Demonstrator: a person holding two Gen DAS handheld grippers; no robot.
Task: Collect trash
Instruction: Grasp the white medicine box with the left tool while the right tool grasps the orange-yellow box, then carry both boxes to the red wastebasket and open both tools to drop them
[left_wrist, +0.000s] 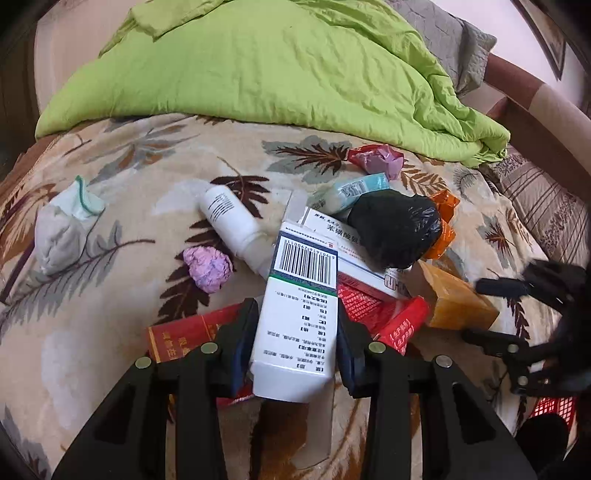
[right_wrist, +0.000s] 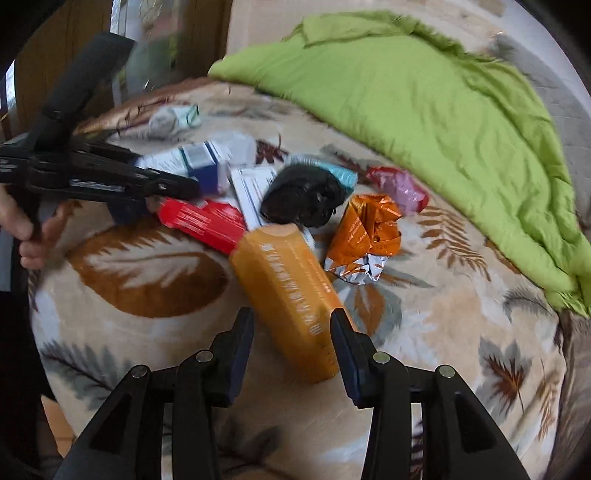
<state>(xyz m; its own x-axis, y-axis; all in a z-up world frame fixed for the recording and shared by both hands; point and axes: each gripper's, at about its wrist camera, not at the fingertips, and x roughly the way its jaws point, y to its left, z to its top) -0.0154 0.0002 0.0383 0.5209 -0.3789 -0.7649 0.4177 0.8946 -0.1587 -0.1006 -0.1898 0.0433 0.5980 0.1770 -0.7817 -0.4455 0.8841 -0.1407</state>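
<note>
My left gripper (left_wrist: 297, 332) is shut on a white medicine box with a barcode (left_wrist: 299, 295), held above a pile of trash on the leaf-patterned bed cover (left_wrist: 110, 314). In the right wrist view that gripper (right_wrist: 177, 170) and its box (right_wrist: 199, 162) are at the left. My right gripper (right_wrist: 291, 343) is open, its fingers on either side of the near end of an orange box (right_wrist: 288, 291) lying on the cover, with a gap at the left finger. From the left wrist view, the right gripper (left_wrist: 476, 312) sits beside that orange box (left_wrist: 454, 299).
The pile holds a white bottle (left_wrist: 229, 218), a pink paper ball (left_wrist: 208, 267), a black bag ball (left_wrist: 395, 229), red boxes (left_wrist: 384, 314), an orange foil wrapper (right_wrist: 365, 229) and a teal pack (left_wrist: 354, 192). A green quilt (left_wrist: 277, 66) covers the far bed. A red mesh basket (left_wrist: 554, 410) is at lower right.
</note>
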